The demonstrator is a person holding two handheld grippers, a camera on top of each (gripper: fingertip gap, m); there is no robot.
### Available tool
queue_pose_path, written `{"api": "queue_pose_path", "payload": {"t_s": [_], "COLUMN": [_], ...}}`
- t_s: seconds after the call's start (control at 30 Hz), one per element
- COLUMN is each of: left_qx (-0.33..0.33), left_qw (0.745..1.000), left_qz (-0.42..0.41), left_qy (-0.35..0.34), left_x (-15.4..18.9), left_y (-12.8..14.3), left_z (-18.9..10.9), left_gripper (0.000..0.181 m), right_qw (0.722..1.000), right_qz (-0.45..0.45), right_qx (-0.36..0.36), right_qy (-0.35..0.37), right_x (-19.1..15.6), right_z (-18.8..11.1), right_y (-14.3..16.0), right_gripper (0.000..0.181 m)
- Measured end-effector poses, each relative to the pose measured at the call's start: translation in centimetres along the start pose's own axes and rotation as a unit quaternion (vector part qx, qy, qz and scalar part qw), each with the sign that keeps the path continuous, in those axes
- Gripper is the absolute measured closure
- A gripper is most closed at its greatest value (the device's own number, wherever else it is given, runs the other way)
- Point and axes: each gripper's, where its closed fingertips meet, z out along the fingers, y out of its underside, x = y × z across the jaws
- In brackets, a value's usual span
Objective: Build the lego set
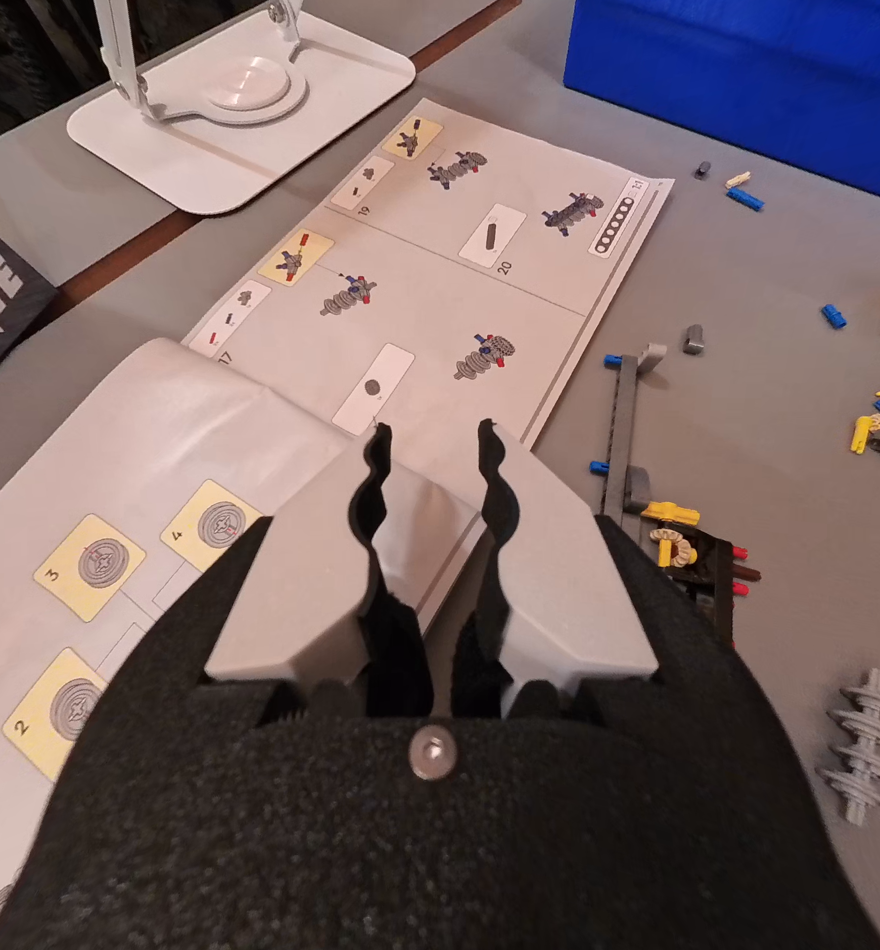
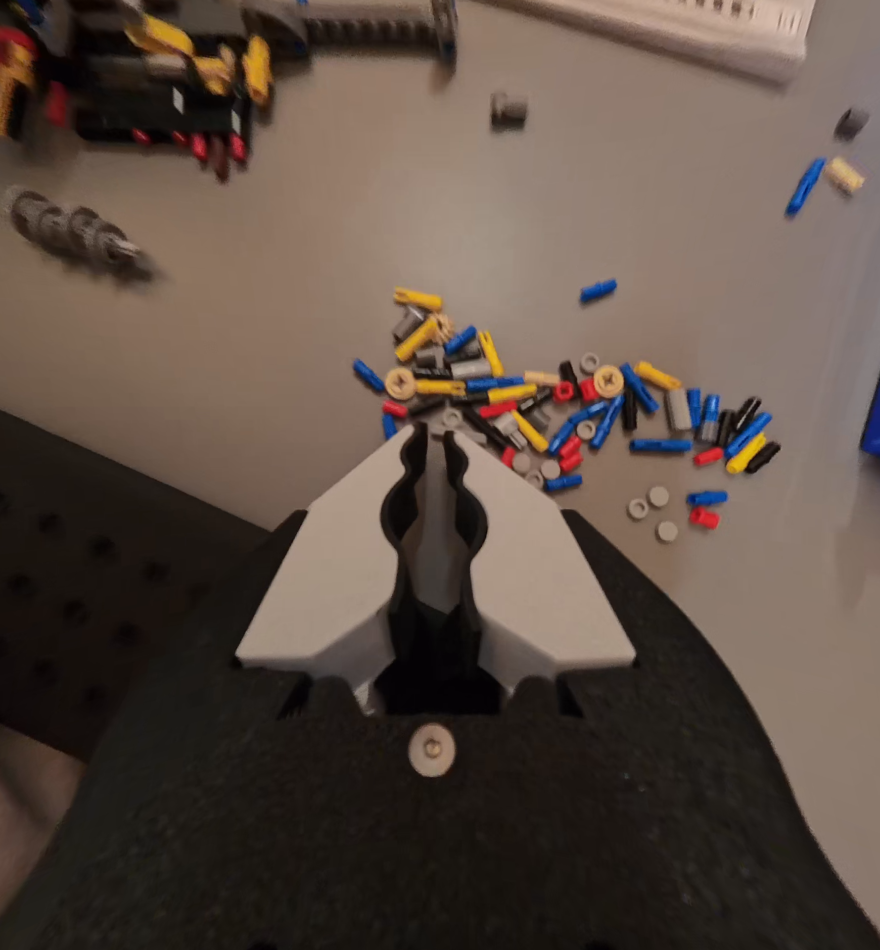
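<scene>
The partly built lego model was a black block with yellow pieces, tan bevel gears and a row of red pin ends along one side. A long grey toothed beam with blue pins reached out from it. In the left wrist view it lay just right of the jaws; in the right wrist view it sat far ahead and to the left, blurred.

A grey axle stacked with ribbed discs lay apart from the model, right of the left gripper's body.

The pile of loose pieces, mostly blue, yellow, black and red pins with a few grey and tan round parts, lay on the grey table directly ahead of the right gripper. Its jaws were nearly closed, leaving a narrow slot. A small grey piece sat right at the tips, but whether it was pinched could not be told.

The left gripper had its jaws parted by a clear gap, holding nothing, over the open instruction booklet. A white stand base stood well ahead and left of those jaws, and a blue box stood ahead and right.
</scene>
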Motion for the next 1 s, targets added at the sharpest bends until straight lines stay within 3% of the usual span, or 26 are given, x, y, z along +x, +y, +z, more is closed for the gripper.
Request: {"api": "queue_pose_path", "payload": {"t_s": [0.17,0.3,0.37,0.5,0.67,0.77,0.9,1.0], "left_qx": [-0.004,0.0,0.0,-0.004,-0.002,0.0,0.0,-0.001], "left_qw": [1.0,1.0,1.0,1.0,1.0,1.0,1.0,1.0], "left_qz": [0.0,-0.002,0.0,0.01,0.014,0.01,0.01,0.013], "left_qy": [-0.001,0.0,0.002,0.001,-0.002,-0.003,-0.005,-0.008], "left_x": [-0.1,-0.1,0.1,0.3,0.3,0.2,0.0,0.0], "left_y": [0.2,0.0,0.0,0.1,0.0,-0.1,-0.1,-0.1], "left_z": [0.1,0.0,0.0,0.1,0.0,-0.1,-0.1,-0.2], "left_gripper": [0.149,0.149,0.149,0.149,0.149,0.149,0.149,0.149], "right_qw": [0.998,0.999,0.998,0.995,0.993,0.993,0.994,0.988], "right_qz": [-0.038,0.018,0.017,0.003,-0.068,-0.071,-0.073,-0.11], "right_qx": [-0.023,-0.033,-0.03,-0.077,-0.092,-0.092,-0.017,-0.004], "right_qy": [0.033,-0.025,-0.048,-0.059,-0.023,-0.032,-0.078,-0.107], "right_x": [0.1,-0.9,-1.6,-2.2,-2.0,-2.3,-4.9,-7.3], "right_z": [-0.7,-1.1,-1.3,-0.6,-0.5,-0.3,0.5,2.7], "right_y": [0.3,2.0,2.2,3.5,3.5,3.3,-1.2,-3.8], "right_gripper": [0.176,0.158,0.157,0.161,0.178,0.179,0.179,0.179]}}
